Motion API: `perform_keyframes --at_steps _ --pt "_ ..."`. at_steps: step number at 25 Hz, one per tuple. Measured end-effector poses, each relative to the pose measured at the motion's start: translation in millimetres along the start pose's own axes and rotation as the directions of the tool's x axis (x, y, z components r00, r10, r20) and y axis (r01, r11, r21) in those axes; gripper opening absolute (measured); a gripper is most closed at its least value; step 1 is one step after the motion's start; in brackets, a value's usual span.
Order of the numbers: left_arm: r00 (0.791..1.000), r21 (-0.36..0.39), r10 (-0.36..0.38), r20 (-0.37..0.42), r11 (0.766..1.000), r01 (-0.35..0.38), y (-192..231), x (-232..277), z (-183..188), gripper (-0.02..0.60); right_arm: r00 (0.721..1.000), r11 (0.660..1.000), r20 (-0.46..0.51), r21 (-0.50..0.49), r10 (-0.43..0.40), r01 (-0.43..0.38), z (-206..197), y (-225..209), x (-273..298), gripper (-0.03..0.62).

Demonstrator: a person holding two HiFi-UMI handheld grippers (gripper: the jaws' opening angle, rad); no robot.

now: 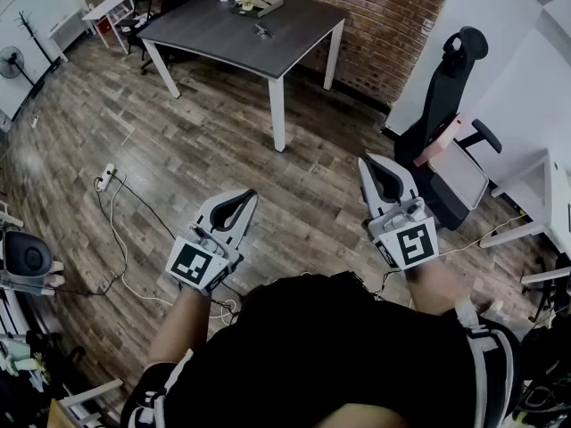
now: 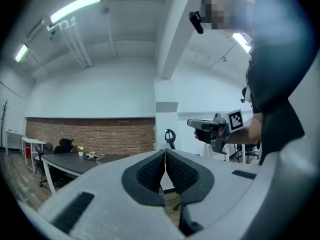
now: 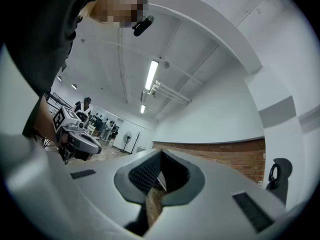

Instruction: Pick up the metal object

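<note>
A person stands on a wooden floor and holds a two-fingered gripper in each hand at waist height. The left gripper has its fingers clenched tip to tip, with nothing between them. The right gripper has its fingers pressed together too, also empty. Both point forward across open floor.

Far ahead of both sets of fingers, near a brick wall, is a dark tabletop. It carries a tray at its far side. Just nearer than the tray lies a small glinting item, most likely the metal object, too small to make out in detail. A black office chair stands ahead and to the right of the right fingers.

The task seems to be at its very start, in the approach step, with nothing reached for yet. The next move calls for walking up to the tabletop, spreading one pair of fingers, and lowering them either side of the object.
</note>
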State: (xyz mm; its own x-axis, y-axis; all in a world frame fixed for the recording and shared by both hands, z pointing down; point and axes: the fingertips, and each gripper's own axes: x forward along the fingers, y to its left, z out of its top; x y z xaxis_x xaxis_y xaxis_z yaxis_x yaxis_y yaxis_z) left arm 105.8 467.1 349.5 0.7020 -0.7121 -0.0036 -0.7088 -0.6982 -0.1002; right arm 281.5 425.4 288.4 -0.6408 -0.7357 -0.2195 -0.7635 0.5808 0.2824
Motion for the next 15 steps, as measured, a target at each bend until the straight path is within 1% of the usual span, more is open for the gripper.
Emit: perform_keyframes --at_steps 10,15 --pt "1.000 -0.012 0.006 0.010 1.000 -0.006 15.3 -8.5 -2.4 0.009 1.000 1.000 -0.012 0.000 0.015 -0.015 -3.2 11.4 16.0 -0.003" --pt "1.000 -0.027 0.027 0.014 0.999 -0.026 33.2 -19.2 -6.4 0.009 1.000 1.000 -0.022 0.006 0.021 -0.021 -8.1 20.8 32.4 -0.003"
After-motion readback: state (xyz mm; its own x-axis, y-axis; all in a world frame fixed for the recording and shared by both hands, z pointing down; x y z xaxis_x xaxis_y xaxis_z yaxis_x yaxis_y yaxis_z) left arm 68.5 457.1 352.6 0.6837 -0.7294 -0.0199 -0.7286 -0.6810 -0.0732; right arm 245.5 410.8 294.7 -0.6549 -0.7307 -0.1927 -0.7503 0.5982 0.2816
